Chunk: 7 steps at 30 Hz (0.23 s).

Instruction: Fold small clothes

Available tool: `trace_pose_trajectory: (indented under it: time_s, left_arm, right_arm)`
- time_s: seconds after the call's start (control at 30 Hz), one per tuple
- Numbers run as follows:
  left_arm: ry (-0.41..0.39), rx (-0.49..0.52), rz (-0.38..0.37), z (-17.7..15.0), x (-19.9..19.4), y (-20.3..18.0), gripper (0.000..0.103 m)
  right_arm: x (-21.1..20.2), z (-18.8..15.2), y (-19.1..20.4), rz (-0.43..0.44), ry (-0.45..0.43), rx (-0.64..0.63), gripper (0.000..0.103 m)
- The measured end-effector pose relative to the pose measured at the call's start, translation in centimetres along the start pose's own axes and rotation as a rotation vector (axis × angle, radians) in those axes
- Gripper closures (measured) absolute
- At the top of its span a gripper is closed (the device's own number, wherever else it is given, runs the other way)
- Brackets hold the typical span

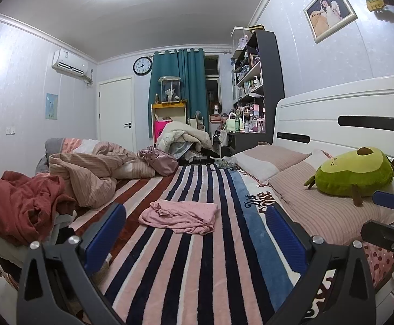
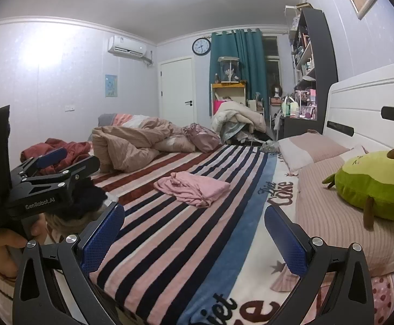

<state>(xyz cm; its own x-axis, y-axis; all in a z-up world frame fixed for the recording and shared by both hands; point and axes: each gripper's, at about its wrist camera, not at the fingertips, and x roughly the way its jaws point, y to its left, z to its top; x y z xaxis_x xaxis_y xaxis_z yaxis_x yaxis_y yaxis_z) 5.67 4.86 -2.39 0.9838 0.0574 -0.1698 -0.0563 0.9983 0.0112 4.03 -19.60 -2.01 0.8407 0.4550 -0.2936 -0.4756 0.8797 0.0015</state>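
1. Nearest the viewer, the left hand-held gripper (image 1: 195, 216) hangs above the bed with its blue-padded fingers spread wide and nothing between them.
2. The right hand-held gripper (image 2: 194, 218) hovers alongside it, jaws likewise wide and empty; its view also shows the left tool gripped in the person's hand at the left edge.
3. Under both lies a striped blanket (image 1: 197, 257) in pink, navy, white and dark red, with a blue band lettered "Diet Coke".
4. Farther on, in the middle of the blanket, sits the small pink garment (image 1: 179, 216), loosely doubled over and rumpled, well apart from both tools.
5. To fold it well, it seems wise to lower both tools to its near edge, pinch one corner each, and smooth the wrinkles flat before creasing.
6. To the right, a green avocado plush (image 1: 355, 172) rests on striped pillows.
7. To the left, a red garment (image 1: 20, 203) tops a heap of clothes; whether a basket holds them cannot be told.
8. Beyond lies a crumpled beige duvet (image 1: 88, 170).
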Motion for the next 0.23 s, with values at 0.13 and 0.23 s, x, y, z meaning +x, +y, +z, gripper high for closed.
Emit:
trace_pose_trajectory:
  time_s: [0.13,0.23]
  left_arm:
    - [0.003,0.003,-0.004,-0.09,0.13,-0.03,0.001]
    - [0.003,0.008,-0.004,-0.11,0.17,-0.09,0.001]
  right_arm:
    - [-0.05,-0.06,0.12,0.002,-0.001,0.009,0.0]
    - [0.02,-0.04,0.0,0.001,-0.001,0.008,0.0]
